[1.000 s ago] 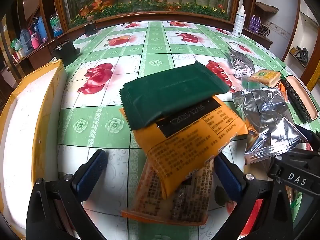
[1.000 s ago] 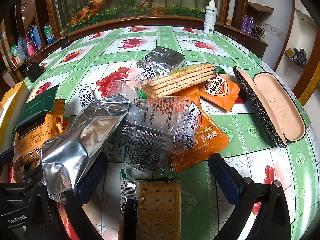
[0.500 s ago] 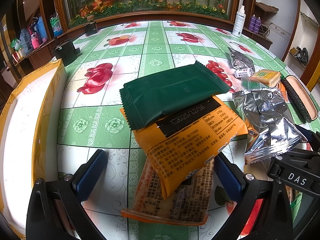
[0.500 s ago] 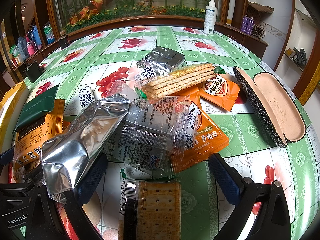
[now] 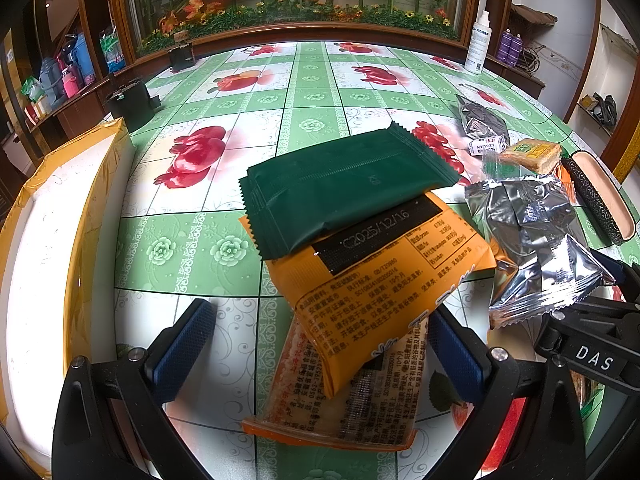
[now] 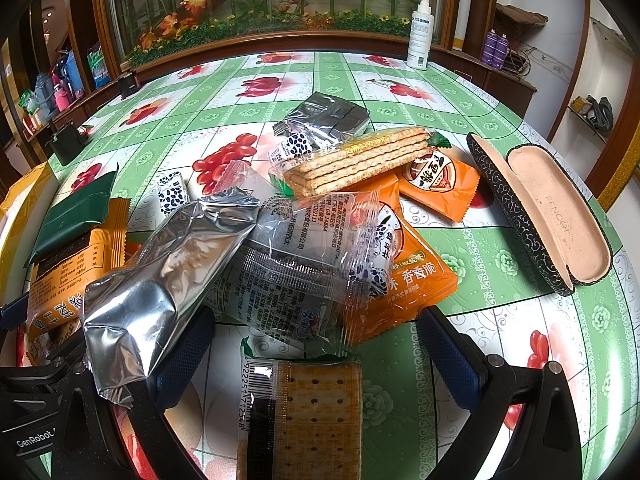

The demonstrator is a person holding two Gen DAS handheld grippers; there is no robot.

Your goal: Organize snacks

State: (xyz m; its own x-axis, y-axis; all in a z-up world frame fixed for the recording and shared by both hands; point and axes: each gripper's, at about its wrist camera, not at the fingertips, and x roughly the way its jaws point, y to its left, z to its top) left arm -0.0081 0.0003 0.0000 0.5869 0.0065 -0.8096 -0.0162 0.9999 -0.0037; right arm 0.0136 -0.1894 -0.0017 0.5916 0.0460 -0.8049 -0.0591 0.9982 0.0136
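Cracker pack [image 6: 304, 420] btm cut off; clear-wrapped pkt [image 5: 340, 392] half under orange pack [image 5: 384, 280].

1. Tablecloth [image 5: 308, 92]: bare across the far half, open to passage.
2. Snack pile, silver packet [image 6: 160, 280] through cracker stack [image 6: 360, 160]: crowds the near centre.
3. Open glasses case [image 6: 552, 216]: blocks the right edge.
4. Yellow-edged box [image 5: 48, 240]: walls the left.

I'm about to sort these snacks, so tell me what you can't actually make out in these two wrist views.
- Left wrist view: the dark green packet covers the far end of the orange packet, and shows only its plain back.
- Right wrist view: the cracker pack runs off the bottom edge.
- Right wrist view: the silver foil bag hides the clear-wrapped snack's left end.
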